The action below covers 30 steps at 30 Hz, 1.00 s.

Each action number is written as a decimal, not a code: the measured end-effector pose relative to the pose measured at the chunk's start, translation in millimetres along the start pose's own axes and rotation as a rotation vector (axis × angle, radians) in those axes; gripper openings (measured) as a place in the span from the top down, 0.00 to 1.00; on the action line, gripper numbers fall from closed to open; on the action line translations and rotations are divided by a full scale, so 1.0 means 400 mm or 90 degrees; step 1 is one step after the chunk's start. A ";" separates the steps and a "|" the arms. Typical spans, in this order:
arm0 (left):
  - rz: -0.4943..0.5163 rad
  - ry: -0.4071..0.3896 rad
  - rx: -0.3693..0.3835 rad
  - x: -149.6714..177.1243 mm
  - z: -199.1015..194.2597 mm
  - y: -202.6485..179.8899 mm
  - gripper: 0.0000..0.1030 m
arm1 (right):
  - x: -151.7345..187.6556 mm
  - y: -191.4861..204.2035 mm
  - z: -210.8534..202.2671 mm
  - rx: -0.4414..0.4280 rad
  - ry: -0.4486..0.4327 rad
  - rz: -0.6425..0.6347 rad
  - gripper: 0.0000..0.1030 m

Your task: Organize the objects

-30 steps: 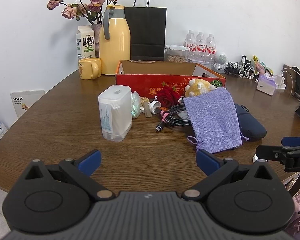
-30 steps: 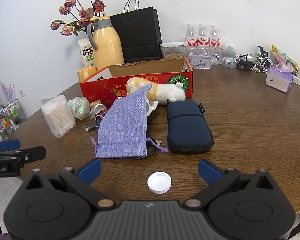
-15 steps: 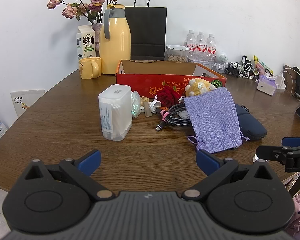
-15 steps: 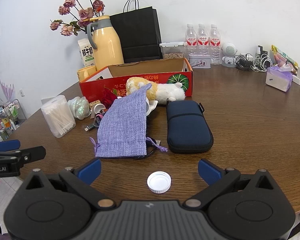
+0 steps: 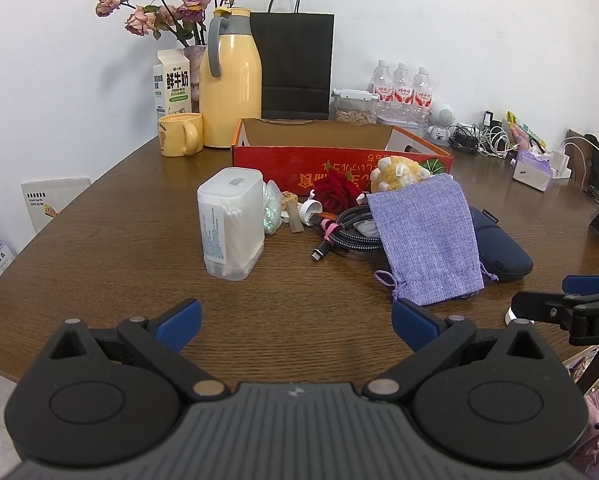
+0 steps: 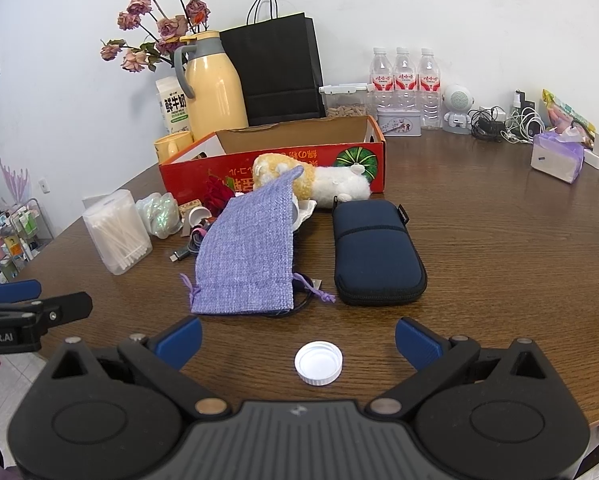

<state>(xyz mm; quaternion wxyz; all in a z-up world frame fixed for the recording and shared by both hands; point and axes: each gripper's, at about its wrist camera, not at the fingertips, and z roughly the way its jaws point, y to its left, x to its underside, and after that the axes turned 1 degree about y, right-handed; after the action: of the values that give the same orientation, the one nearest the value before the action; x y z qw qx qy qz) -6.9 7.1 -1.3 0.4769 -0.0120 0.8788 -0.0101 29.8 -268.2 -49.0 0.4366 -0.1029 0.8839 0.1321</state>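
An open red cardboard box stands mid-table. In front of it lies a pile: a purple drawstring pouch, a navy zip case, a yellow-white plush toy, a red rose, a coiled braided cable and a clear box of cotton swabs. A white bottle cap lies between my right gripper's fingers, untouched. Both grippers are open and hold nothing; my left gripper hovers near the table's front edge.
Along the back wall stand a yellow thermos, a milk carton, a yellow mug, dried flowers, a black paper bag, three water bottles and a tangle of chargers. A tissue pack sits at right.
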 end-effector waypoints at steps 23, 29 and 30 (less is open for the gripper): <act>-0.026 0.026 -0.012 0.016 0.031 0.023 0.00 | 0.051 -0.020 0.051 0.032 0.041 -0.051 0.19; -0.031 0.029 -0.019 0.016 0.040 0.032 0.00 | 0.056 -0.021 0.054 0.035 0.032 -0.069 0.45; -0.032 0.029 -0.019 0.016 0.042 0.033 0.00 | 0.056 -0.020 0.053 0.035 0.030 -0.075 0.49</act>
<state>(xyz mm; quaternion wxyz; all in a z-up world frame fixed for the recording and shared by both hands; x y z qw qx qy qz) 3.4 20.1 -16.3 0.4557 -0.0414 0.8891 -0.0091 34.5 -270.4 -80.4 0.4252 -0.1455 0.8898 0.0796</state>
